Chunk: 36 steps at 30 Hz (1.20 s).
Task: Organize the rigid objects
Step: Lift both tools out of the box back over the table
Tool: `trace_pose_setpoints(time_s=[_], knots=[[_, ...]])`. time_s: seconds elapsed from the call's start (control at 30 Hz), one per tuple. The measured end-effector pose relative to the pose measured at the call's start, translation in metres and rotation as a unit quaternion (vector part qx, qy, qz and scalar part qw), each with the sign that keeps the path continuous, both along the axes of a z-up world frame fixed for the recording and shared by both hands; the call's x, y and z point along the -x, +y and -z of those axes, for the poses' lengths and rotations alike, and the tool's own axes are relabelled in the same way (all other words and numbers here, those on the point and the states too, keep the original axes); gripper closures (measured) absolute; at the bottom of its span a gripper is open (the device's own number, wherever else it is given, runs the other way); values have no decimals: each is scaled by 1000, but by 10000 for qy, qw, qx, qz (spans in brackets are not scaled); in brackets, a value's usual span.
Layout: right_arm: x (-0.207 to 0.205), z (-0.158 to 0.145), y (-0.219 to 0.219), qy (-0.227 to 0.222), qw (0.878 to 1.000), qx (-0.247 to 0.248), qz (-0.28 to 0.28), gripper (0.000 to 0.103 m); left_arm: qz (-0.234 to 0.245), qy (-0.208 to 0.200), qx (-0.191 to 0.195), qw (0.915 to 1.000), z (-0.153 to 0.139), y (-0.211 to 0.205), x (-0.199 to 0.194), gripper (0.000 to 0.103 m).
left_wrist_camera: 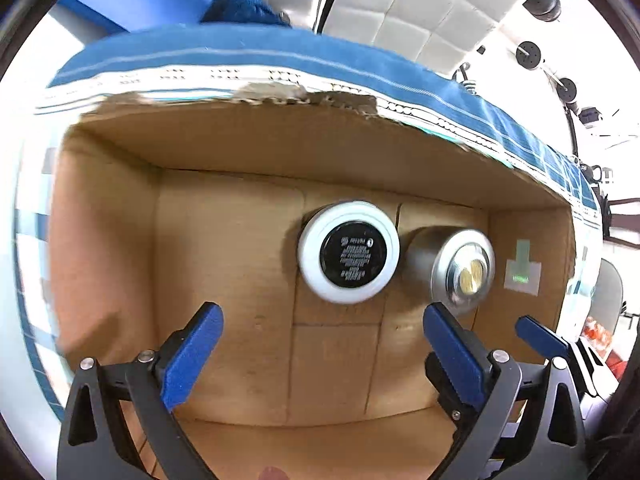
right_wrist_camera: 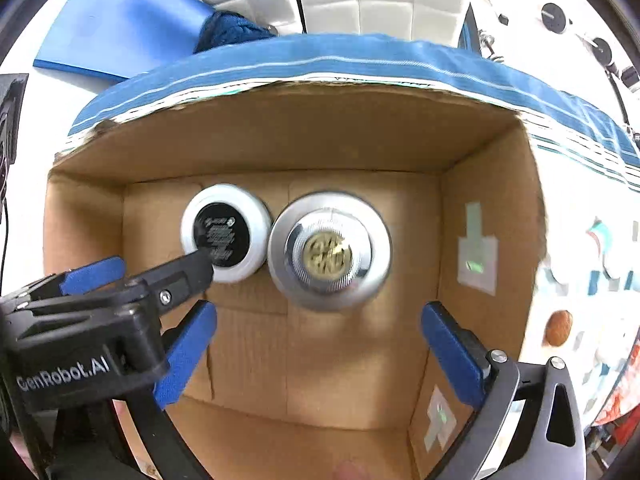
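Both grippers hang over an open cardboard box (left_wrist_camera: 240,264). Left gripper (left_wrist_camera: 324,344) wide open, blue fingers (left_wrist_camera: 192,360) spread, gripping nothing. Right gripper (right_wrist_camera: 320,344) also wide open and empty. On the box floor, toward the far wall: a white round jar (left_wrist_camera: 349,252) with black label facing up, and touching or just beside it on the right, a silver metal jar (left_wrist_camera: 452,268) with a gold emblem on its lid. White tape patch (right_wrist_camera: 478,256) on the box's right wall. Box sits on blue-striped cloth (left_wrist_camera: 280,52).
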State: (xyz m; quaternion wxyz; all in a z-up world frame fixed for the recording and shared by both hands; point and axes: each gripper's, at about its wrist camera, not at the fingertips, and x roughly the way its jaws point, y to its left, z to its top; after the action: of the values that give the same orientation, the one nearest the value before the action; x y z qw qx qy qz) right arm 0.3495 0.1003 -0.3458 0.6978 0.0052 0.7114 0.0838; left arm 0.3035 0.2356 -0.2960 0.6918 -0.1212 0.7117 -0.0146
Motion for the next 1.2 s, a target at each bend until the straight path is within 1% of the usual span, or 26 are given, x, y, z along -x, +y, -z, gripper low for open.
trace_pose_setpoints(time_s=[0.1, 0.17, 0.2, 0.23, 0.33, 0.4, 0.47, 0.5, 0.53, 0.83, 0.97, 1.03, 1.13, 1.2], knots=[[18, -14, -2, -64, 10000, -9, 26, 0, 109, -270, -219, 9993, -21, 4, 20, 0], [26, -21, 1, -120, 9999, 23, 46, 0, 84, -430, -285, 9986, -29, 8, 35, 0], [34, -24, 3, -150, 9999, 29, 55, 0, 71, -528, -320, 9981, -29, 10, 50, 0], [41, -28, 2, -179, 9998, -4, 69, 0, 73, -605, -359, 9975, -32, 11, 53, 0], [61, -39, 10, -281, 9995, -46, 104, 0, 25, -854, -484, 9952, -49, 17, 78, 0], [76, -47, 15, -358, 9993, -48, 81, 0, -1, -972, -510, 9940, -56, 32, 74, 0], [88, -56, 13, -399, 9991, -66, 103, 0, 10, -1095, -557, 9924, -65, 33, 73, 0], [90, -59, 14, -400, 9991, -109, 97, 0, 8, -1153, -606, 9915, -62, 29, 67, 0], [95, -64, 15, -407, 9990, -143, 98, 0, 18, -1207, -639, 9906, -66, 33, 66, 0], [133, -111, -4, -720, 9962, -484, 114, 0, 60, -1710, -869, 9814, -115, 19, 95, 0], [144, -132, -14, -840, 9942, -671, 51, 0, 92, -1878, -896, 9781, -138, 7, 104, 0], [148, -140, -22, -892, 9932, -747, 68, 0, 102, -1933, -836, 9775, -148, -2, 106, 0], [149, -151, -41, -930, 9916, -886, 172, 0, 157, -2065, -726, 9756, -162, -23, 104, 0], [149, -158, -60, -952, 9902, -970, 317, 0, 277, -2140, -654, 9743, -168, -44, 98, 0]])
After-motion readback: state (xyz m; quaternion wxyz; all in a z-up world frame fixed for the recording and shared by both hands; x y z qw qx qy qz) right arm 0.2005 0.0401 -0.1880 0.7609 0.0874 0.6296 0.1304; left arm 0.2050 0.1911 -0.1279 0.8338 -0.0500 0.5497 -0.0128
